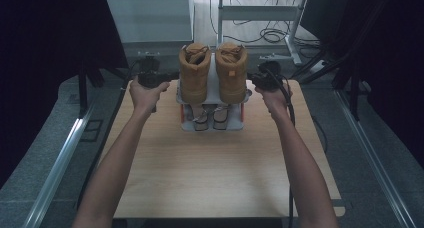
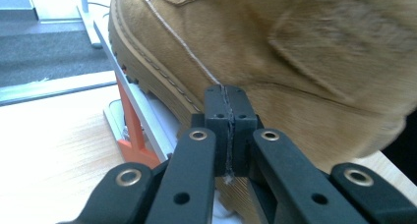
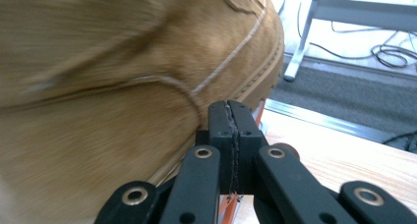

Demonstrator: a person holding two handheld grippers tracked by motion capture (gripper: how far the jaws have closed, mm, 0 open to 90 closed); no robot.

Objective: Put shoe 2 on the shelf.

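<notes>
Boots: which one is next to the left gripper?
The left boot, at the left of the high view. The left gripper is at its outer side; the right boot sits beyond it.

Two tan suede lace-up boots, left boot (image 1: 194,73) and right boot (image 1: 232,70), standing upright side by side up on a grey rack (image 1: 212,124) with orange posts, toes pointing away.

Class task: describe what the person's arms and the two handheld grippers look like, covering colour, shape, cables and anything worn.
Both forearms are bare, with no sleeves or gloves. The left gripper and right gripper are matte black, each with two flat jaw blocks on angular link arms fixed by brass-coloured rivets. In the high view, a black cable trails from the right gripper along the forearm.
</notes>
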